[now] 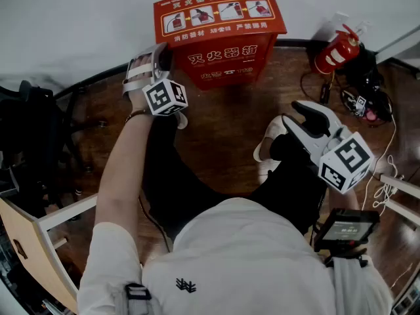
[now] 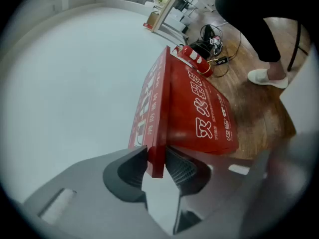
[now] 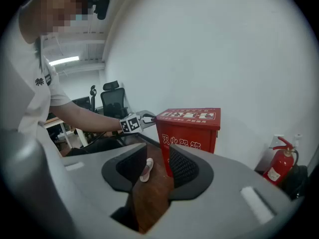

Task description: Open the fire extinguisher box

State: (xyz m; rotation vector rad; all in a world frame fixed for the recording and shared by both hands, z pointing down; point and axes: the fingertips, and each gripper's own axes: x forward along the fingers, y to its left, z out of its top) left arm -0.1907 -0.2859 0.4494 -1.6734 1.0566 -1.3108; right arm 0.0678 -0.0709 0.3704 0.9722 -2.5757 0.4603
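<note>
Fire extinguisher box (image 1: 226,61) lid (image 1: 218,13): your left claw (image 2: 155,164) grips its left edge — lift from there; right claw (image 3: 151,169) gapes empty, well back.

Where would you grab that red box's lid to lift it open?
By its thin overhanging rim, at the left front corner, coming in from the left side. The lid juts past the box body, so jaws fit over its edge, as the left gripper is clamped there.
</note>
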